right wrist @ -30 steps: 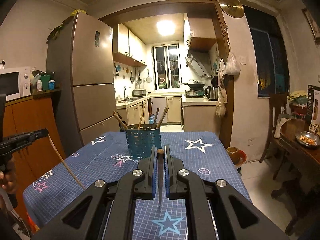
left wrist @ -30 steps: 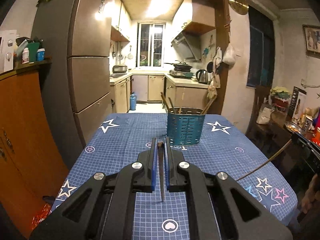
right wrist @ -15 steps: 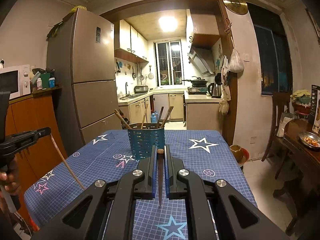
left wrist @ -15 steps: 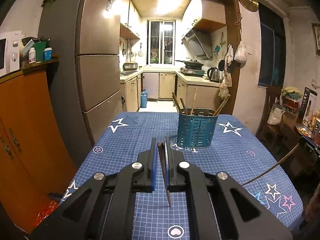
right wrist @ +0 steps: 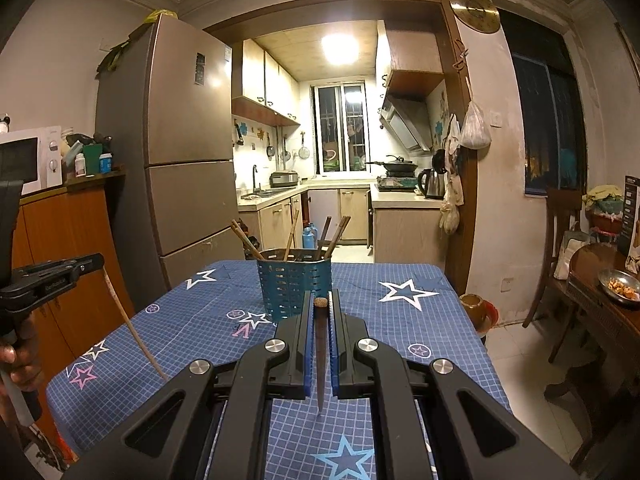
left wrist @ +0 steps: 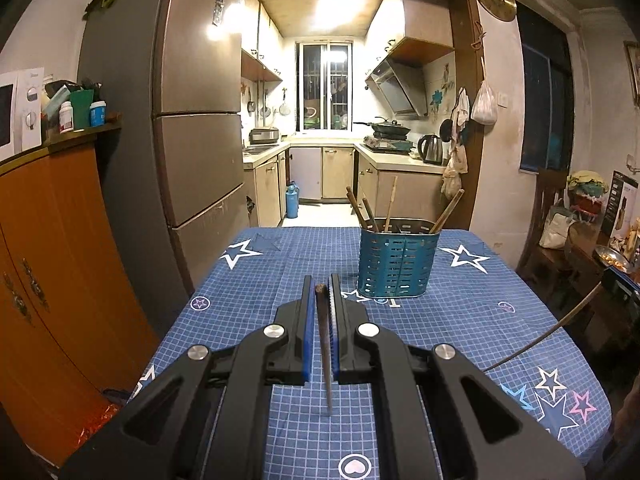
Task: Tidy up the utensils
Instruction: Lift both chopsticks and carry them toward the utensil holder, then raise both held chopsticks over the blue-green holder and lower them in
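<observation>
Dim kitchen-diner, table (left wrist: pixel 460 320) w/ blue star cloth. Left tongs (left wrist: pixel 322 296) & right tongs (right wrist: pixel 320 312) each clamp one chopstick (left wrist: pixel 326 344), tip down. Teal holder (left wrist: pixel 396 264), mid-table, has several already. Step: carrying; next, probably lift sticks over holder & drop in.

- Left wrist cam looks along its gripper over the table (left wrist: pixel 460 320) toward the kitchen, utensil holder (left wrist: pixel 396 262) close ahead.
- Right wrist cam faces likewise; both share holder (right wrist: pixel 294 286), fridge (right wrist: pixel 180 152).
</observation>
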Demonstrator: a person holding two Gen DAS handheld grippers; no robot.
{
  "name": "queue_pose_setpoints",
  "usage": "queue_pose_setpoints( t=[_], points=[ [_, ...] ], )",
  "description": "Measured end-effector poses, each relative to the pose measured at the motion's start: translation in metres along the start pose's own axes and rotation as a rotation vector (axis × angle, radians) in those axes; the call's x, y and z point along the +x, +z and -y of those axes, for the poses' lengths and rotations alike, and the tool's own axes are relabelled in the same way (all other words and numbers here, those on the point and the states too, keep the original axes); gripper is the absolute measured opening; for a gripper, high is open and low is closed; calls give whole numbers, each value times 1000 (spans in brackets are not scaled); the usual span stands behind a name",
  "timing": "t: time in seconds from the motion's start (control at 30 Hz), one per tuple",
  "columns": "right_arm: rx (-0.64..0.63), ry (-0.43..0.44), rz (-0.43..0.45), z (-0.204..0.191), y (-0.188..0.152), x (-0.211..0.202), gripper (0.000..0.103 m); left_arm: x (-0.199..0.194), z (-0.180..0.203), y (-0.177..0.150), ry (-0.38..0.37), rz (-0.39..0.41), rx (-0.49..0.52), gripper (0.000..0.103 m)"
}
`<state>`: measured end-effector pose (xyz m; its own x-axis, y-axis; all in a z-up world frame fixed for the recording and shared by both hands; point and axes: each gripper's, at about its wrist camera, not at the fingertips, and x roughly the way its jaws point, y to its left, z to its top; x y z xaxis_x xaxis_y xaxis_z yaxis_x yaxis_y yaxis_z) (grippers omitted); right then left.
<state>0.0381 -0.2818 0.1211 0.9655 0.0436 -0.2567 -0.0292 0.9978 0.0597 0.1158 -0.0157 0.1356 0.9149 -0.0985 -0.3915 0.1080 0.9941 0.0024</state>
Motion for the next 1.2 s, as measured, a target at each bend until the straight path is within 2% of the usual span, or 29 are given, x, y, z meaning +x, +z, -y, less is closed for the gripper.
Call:
queue_pose_setpoints(
  t=[0.73, 0.97, 1.2],
  points=[
    [-80, 3, 70, -10, 64, 24, 8, 7, 15, 28, 65, 75, 75, 5],
    [-76, -6, 106, -9, 93, 40, 8, 18, 17, 51, 22, 104, 72, 5],
    [-49, 11, 142, -5, 116, 56, 8, 20, 29, 72, -11, 166, 100, 5]
  ],
)
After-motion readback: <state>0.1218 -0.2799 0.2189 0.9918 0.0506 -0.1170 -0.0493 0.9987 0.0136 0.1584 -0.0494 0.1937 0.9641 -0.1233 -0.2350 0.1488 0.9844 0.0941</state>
